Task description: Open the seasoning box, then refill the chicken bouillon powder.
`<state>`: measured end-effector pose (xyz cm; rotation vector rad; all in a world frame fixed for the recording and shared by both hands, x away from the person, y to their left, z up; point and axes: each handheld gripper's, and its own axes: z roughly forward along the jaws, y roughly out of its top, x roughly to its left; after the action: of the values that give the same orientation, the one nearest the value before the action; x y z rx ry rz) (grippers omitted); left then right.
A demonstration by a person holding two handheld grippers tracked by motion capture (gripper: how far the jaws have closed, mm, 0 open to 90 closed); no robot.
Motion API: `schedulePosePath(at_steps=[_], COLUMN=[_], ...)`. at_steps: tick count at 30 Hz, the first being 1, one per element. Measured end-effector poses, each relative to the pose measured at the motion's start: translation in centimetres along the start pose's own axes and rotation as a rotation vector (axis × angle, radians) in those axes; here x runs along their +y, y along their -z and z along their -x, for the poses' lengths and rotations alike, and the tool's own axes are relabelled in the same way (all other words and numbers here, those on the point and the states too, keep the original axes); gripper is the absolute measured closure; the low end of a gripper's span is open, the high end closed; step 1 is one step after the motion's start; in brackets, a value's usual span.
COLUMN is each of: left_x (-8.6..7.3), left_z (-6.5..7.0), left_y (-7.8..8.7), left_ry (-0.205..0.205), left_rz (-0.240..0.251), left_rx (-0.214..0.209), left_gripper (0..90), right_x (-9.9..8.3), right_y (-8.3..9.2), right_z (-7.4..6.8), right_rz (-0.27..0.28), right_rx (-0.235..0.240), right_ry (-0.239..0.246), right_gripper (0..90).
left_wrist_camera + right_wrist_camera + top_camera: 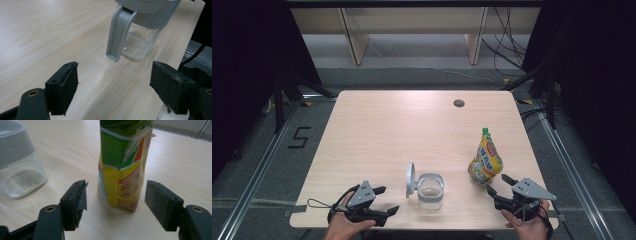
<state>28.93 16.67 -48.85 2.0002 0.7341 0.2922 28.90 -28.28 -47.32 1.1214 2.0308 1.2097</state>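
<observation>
A clear glass jar [430, 190] with a grey collar stands near the table's front edge, its grey flip lid [410, 180] swung open to its left. The jar [142, 40] holds a thin layer of pale residue, and its grey latch [117, 35] hangs toward my left gripper [113, 86]. That left gripper [384, 200] is open, just left of the jar, holding nothing. A yellow and green pouch [485, 160] with a green cap stands upright right of the jar. My right gripper [501, 186] is open just in front of the pouch [123, 165], its jaws either side, apart from it.
The light wooden table [412, 125] has a round cable grommet [458, 103] at the back right. The jar [17, 170] sits left of the pouch in the right gripper view. Black curtains and metal rails flank the table, and cables lie on the floor behind.
</observation>
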Motion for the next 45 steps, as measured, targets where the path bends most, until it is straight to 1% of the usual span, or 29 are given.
schedulePosePath(at_steps=[2, 3, 4, 6, 7, 8, 10, 12, 13, 14, 17, 18, 19, 21, 22, 24, 26, 27, 31, 33, 34, 35, 36, 37, 38, 40, 41, 42, 45], left_x=[0.0, 0.0, 0.0, 0.0, 0.0, 0.0, 0.1, 0.0, 0.0, 0.0, 0.0, 0.0, 0.1, 0.1, 0.0, 0.0, 0.0, 0.1, 0.1, 0.0, 0.0, 0.0, 0.1, 0.1, 0.0, 0.0, 0.0, 0.0, 0.0], left_z=[-0.1, -0.1, -0.3, -0.2, -0.2, -0.1, -0.1, -0.1, -0.1, -0.1, -0.1, -0.1, -0.3, -0.3, 0.0, -0.1, 0.0, 0.0, 0.1, 0.1, 0.1, 0.1, 0.0, 0.0, 0.1, 0.1, 0.1, 0.0, 0.2], left_y=[0.0, 0.0, 0.0, -0.2, -0.2, -0.3, -0.2, -0.2, -0.2, -0.2, -0.2, -0.2, -0.1, -0.1, -0.3, -0.2, -0.2, -0.1, -0.1, -0.1, -0.1, -0.1, 0.0, 0.0, 0.0, 0.0, 0.0, 0.1, 0.0], left_ry=[0.001, 0.001, -0.015, 0.015, 0.007, 0.019, 0.008, 0.006, 0.004, 0.009, 0.013, 0.011, -0.027, -0.024, 0.012, 0.001, 0.000, -0.022, -0.006, -0.010, -0.012, -0.012, -0.035, -0.035, -0.006, -0.006, -0.009, -0.023, -0.006], left_rz=[-0.005, -0.003, -0.002, 0.007, 0.006, 0.019, -0.007, -0.002, 0.003, 0.003, 0.004, 0.002, -0.009, -0.005, 0.010, 0.000, -0.007, -0.006, -0.006, -0.011, -0.010, -0.010, -0.010, -0.010, -0.003, -0.005, -0.007, -0.020, -0.005], left_rx=[0.002, -0.001, 0.004, 0.010, 0.017, 0.009, 0.006, 0.002, 0.007, 0.002, 0.012, 0.007, 0.003, 0.005, 0.004, 0.011, 0.005, 0.007, 0.003, 0.010, 0.005, 0.005, -0.001, -0.001, -0.003, -0.004, 0.005, 0.008, 0.000], left_gripper=[21.8, 21.8, 21.8, 21.8, 21.8, 21.8, 21.8, 21.8, 21.8, 21.8, 21.8, 21.8, 21.8, 21.8, 21.8, 21.8, 21.8, 21.8, 21.8, 21.8, 21.8, 21.9, 21.9, 21.9, 22.0, 22.0, 22.0, 22.0, 22.0], right_x=[0.1, 0.1, 0.2, 0.3, 0.3, 0.4, 0.4, 0.5, 0.6, 0.7, 0.8, 0.9, 0.9, 1.0, 1.0, 1.0, 1.1, 1.1, 1.2, 1.3, 1.3, 1.4, 1.4, 1.4, 1.4, 1.5, 1.6, 1.6, 1.6], right_y=[-0.3, -0.3, -0.4, -0.6, -0.7, -0.9, -1.3, -1.6, -1.6, -2.0, -2.3, -2.6, -2.8, -2.9, -3.1, -3.4, -3.5, -3.7, -4.2, -4.4, -4.6, -4.5, -4.4, -4.4, -4.4, -4.3, -4.2, -4.2, -4.1], right_z=[0.1, 0.0, 0.0, -0.1, -0.1, 0.2, -0.1, 0.1, -0.2, 0.2, 0.1, -0.1, 0.0, 0.1, 0.0, 0.2, 0.2, 0.2, 0.2, 0.1, 0.1, 0.0, 0.0, 0.1, 0.2, 0.9, 1.1, 1.5, 2.1], right_rz=[0.013, 0.007, 0.013, 0.021, 0.022, 0.044, 0.029, 0.026, 0.015, 0.036, 0.036, 0.040, 0.049, 0.043, 0.033, 0.051, 0.042, 0.036, 0.046, 0.045, 0.057, 0.050, 0.038, 0.036, 0.039, 0.043, 0.036, 0.040, 0.043], right_rx=[0.002, 0.008, 0.000, -0.011, -0.019, -0.026, -0.014, -0.022, -0.026, -0.033, -0.036, -0.039, -0.044, -0.046, -0.054, -0.062, -0.064, -0.066, -0.061, -0.061, -0.075, -0.075, -0.065, -0.059, -0.044, -0.037, -0.012, -0.007, 0.026], right_ry=[0.021, 0.007, 0.017, 0.003, -0.005, 0.026, -0.017, 0.023, -0.012, 0.043, 0.041, 0.016, 0.033, 0.046, 0.027, 0.051, 0.036, 0.017, 0.016, 0.029, 0.056, 0.049, 0.026, 0.030, 0.033, 0.078, 0.061, 0.087, 0.114], right_gripper=[33.3, 33.1, 32.9, 32.3, 32.2, 32.0, 31.9, 31.9, 31.9, 31.9, 31.9, 31.8, 31.8, 31.8, 31.8, 31.9, 31.9, 31.7, 31.9, 35.2, 36.5, 37.2, 38.2, 38.6, 39.1, 40.1, 40.2, 40.4, 40.8])
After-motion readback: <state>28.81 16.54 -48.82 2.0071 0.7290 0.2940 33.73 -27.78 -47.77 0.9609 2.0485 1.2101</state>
